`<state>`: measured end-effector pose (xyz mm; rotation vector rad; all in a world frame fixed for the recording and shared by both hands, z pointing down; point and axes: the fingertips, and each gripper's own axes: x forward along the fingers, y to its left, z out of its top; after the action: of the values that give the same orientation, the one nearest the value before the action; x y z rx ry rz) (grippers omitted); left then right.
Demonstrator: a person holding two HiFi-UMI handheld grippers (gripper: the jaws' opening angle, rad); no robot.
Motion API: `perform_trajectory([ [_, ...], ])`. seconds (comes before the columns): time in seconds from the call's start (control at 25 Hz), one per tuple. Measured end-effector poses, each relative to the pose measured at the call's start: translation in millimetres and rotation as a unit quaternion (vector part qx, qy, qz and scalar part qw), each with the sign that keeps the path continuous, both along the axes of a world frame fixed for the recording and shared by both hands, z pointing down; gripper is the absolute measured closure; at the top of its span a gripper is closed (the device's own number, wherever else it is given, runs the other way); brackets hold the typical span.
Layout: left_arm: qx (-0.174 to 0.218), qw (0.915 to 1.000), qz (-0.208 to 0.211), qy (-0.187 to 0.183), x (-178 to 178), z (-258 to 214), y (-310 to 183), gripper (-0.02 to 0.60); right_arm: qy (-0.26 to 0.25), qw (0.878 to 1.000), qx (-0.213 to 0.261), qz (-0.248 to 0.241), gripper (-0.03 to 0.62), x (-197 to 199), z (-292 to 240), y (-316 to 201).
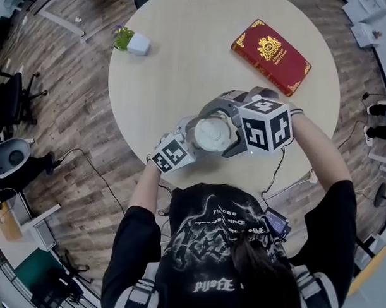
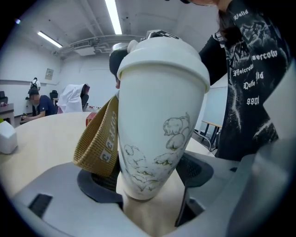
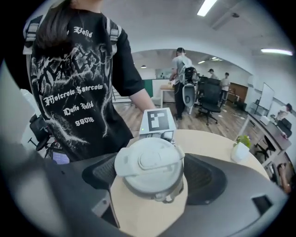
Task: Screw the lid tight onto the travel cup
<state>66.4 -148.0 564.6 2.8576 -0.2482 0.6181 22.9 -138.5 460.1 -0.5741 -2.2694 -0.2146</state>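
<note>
A white travel cup [image 2: 157, 129] with a flower drawing stands near the round table's front edge. Its grey-white lid [image 3: 148, 162] sits on top, and a tan strap [image 2: 99, 143] hangs down its left side. In the head view the lid [image 1: 211, 133] shows between the two grippers. My left gripper [image 2: 148, 185] is shut low on the cup's body, with the strap against one pad. My right gripper [image 3: 150, 185] reaches over from the other side. Its pads flank the lid closely at both sides without pressing on it, and its jaws stand wide.
A red book [image 1: 270, 55] lies at the far right of the table [image 1: 183, 61]. A small white plant pot [image 1: 134, 42] stands at the far left. The person's torso is right behind the table's near edge. Other people and office chairs are far off.
</note>
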Motion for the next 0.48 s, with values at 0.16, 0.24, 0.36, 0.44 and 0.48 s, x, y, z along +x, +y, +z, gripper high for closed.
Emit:
perform_trajectory([
  [0.16, 0.001, 1.0000, -0.007, 0.004, 0.3, 0.3, -2.3, 0.192, -0.017, 1.000, -0.005, -0.001, 0.142, -3.2, 4.2, 0.7],
  [0.24, 0.004, 0.9999, -0.015, 0.003, 0.8, 1.3, -3.7, 0.192, -0.033, 0.999, -0.003, 0.030, 0.143, -3.0, 4.1, -1.6],
  [0.36, 0.005, 0.9996, -0.029, -0.003, -0.2, 2.6, -3.1, 0.192, -0.057, 0.994, -0.005, 0.094, 0.145, -6.1, 2.9, -3.3],
  [0.44, 0.006, 0.9993, -0.036, -0.004, -0.2, 2.5, -2.8, 0.192, -0.071, 0.987, -0.003, 0.147, 0.147, -7.4, 1.1, -5.6],
  [0.48, 0.005, 0.9992, -0.040, -0.004, -0.4, 2.6, -2.7, 0.192, -0.081, 0.981, -0.001, 0.176, 0.148, -8.1, 0.2, -7.0],
])
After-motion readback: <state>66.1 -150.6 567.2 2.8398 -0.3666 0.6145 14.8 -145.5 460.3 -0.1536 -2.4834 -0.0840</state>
